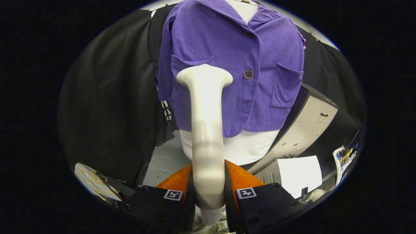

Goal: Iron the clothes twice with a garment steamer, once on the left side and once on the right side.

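Steamer (206,130) sits clamped between our fingers (209,191), its flared head just ahead of the purple corduroy jacket (260,81) on the mannequin (250,148), by one chest pocket. We judge a pass on this side is beginning; next, meet the cloth and stroke along it.

No readable text; hand-held gripper (208,182) fingers bear square coded markers (173,195), no letters legible.
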Tool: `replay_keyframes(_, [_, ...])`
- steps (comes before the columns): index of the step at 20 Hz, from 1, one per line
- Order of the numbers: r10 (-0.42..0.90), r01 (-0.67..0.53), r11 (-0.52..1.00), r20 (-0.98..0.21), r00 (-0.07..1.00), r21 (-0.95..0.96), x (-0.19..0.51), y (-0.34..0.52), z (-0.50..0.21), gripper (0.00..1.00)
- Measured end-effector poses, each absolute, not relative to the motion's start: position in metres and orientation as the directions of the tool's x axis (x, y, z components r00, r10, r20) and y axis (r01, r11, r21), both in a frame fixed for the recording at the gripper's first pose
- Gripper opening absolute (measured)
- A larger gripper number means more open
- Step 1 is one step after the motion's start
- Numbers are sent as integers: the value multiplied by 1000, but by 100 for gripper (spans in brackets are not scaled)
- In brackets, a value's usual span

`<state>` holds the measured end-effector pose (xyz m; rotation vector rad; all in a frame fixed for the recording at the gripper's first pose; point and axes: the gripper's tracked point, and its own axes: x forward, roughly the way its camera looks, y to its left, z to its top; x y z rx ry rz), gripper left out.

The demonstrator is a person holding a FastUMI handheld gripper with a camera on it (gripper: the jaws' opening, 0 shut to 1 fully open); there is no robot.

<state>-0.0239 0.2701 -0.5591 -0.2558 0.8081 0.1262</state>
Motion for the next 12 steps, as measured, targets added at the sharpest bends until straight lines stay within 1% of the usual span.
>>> replay_keyframes(9, [14,-206,965,-752,659,-163,-37,255,-575,46])
replay_keyframes(12, [1,-190,967,-742,671,-171,-40,244,-567,46])
